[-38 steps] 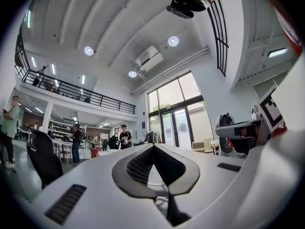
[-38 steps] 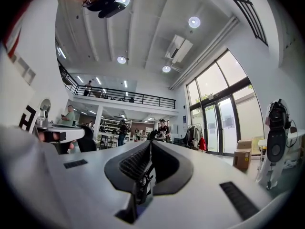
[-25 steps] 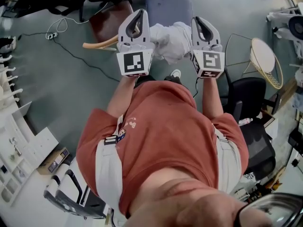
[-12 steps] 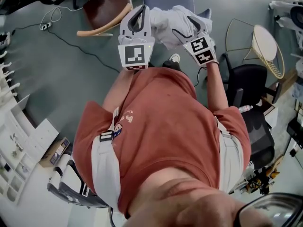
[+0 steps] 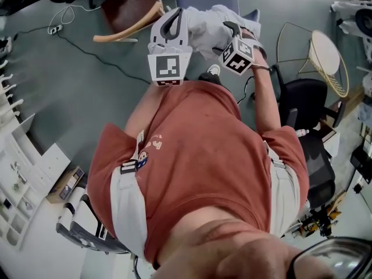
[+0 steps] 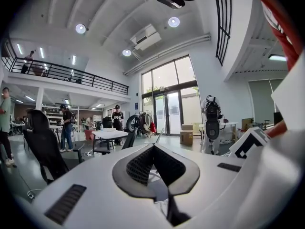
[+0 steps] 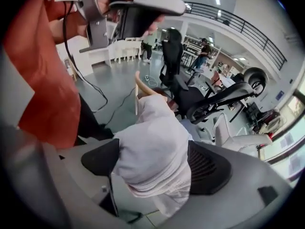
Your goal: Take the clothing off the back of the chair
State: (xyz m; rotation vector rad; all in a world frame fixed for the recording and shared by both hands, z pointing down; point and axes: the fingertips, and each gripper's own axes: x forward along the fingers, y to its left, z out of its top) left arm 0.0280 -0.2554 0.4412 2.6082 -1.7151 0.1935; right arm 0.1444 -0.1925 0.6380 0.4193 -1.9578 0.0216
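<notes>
Looking down in the head view: white clothing (image 5: 206, 28) bunched between left gripper (image 5: 173, 16) and right gripper (image 5: 225, 29), just ahead of the person's red shirt (image 5: 197, 173). Brown chair (image 5: 128, 10) with curved wooden back off to the left, clear of the cloth.

Left gripper view: fingers (image 6: 138, 165) together at the tips. Something pale glimpsed in the opening behind them; cannot tell whether cloth is pinched there. Open hall beyond.

Right gripper view: fingers (image 7: 209, 168) wide apart, just been opening. Clothing bulging loose in the gap between them and hanging down over it. Wooden chair back visible past the cloth, on the green floor (image 7: 119, 94).
</notes>
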